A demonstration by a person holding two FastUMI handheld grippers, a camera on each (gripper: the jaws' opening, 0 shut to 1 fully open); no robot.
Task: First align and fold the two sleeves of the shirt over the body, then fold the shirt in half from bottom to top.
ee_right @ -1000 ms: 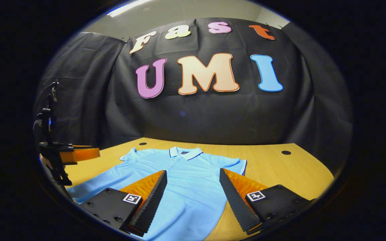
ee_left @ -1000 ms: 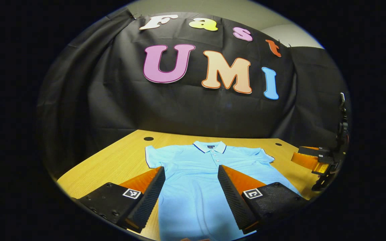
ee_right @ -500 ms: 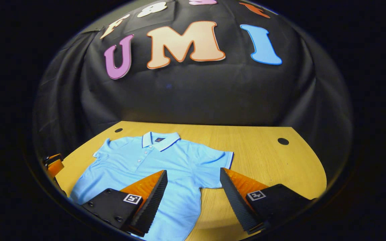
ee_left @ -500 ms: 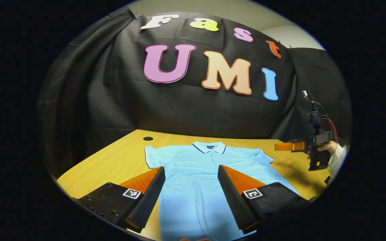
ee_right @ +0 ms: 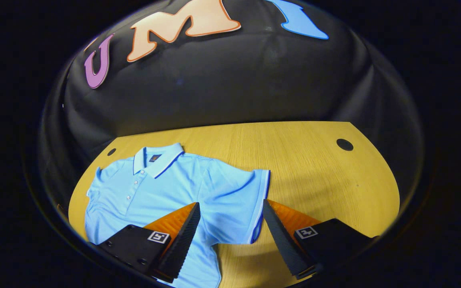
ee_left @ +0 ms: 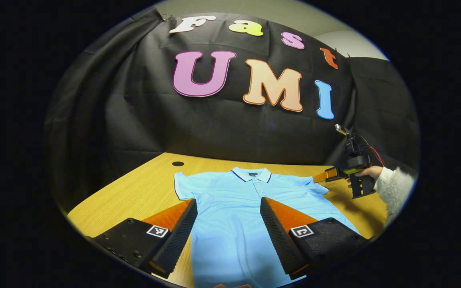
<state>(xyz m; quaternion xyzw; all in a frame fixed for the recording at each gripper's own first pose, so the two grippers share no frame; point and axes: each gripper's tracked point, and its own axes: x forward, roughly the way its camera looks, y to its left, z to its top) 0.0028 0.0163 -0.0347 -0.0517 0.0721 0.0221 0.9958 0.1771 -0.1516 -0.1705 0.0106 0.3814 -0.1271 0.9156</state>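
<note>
Your light blue short-sleeved polo shirt [ee_left: 230,208] lies flat and face up on the light wooden table [ee_left: 134,192], collar toward the black cloth wall, buttons visible down the placket. Both sleeves are spread outward, unfolded; the collar and sleeve cuffs carry a dark trim line. In the left gripper view the shirt fills the lower centre of the frame; in the right gripper view it sits at lower left [ee_right: 162,192], with bare table at right.

Your left gripper [ee_left: 228,224] is held above the shirt body at bottom centre, fingers spread wide, gripping nothing. Your right gripper [ee_right: 230,226] has its fingers parted on either side of the near sleeve's cuff [ee_right: 260,204]; contact with the cloth cannot be determined. At the right edge of the left gripper view, your hand [ee_left: 368,173], in a white fuzzy sleeve [ee_left: 394,188], holds that gripper beside the sleeve.
</note>
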